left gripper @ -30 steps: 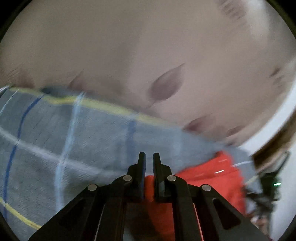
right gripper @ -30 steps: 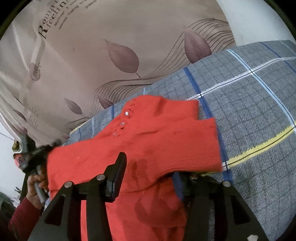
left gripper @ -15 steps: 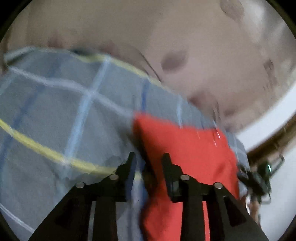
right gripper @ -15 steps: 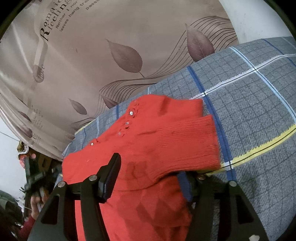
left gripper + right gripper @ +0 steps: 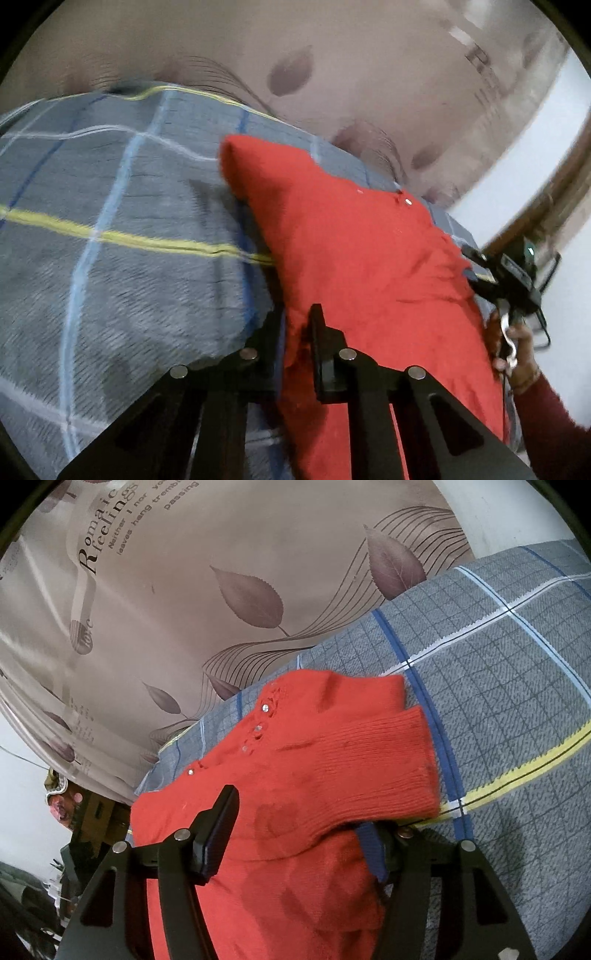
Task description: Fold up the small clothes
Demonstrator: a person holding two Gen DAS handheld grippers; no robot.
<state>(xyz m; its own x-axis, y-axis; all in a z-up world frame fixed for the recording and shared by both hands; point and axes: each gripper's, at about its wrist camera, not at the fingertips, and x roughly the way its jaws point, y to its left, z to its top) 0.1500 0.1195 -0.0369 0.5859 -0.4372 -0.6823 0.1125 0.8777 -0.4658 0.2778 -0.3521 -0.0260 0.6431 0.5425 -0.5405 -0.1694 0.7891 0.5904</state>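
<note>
A small red knit cardigan (image 5: 314,775) with shiny buttons lies on a grey plaid blanket (image 5: 517,664), one ribbed sleeve folded across its front. In the left wrist view the cardigan (image 5: 362,258) fills the right half. My left gripper (image 5: 295,328) is at the garment's near edge, its jaws slightly apart with a bit of red fabric between them. My right gripper (image 5: 306,830) is open wide, its fingers straddling the lower part of the cardigan. The right finger is partly hidden under the sleeve.
A beige curtain (image 5: 221,590) with leaf prints and lettering hangs behind the blanket. The other gripper and the hand holding it (image 5: 513,291) show at the right edge of the left wrist view. Cluttered items (image 5: 70,812) sit at the far left.
My left gripper has opened from shut and swung toward the cardigan, so more of the red garment is in its view. My right gripper has stayed open over the garment, with little movement.
</note>
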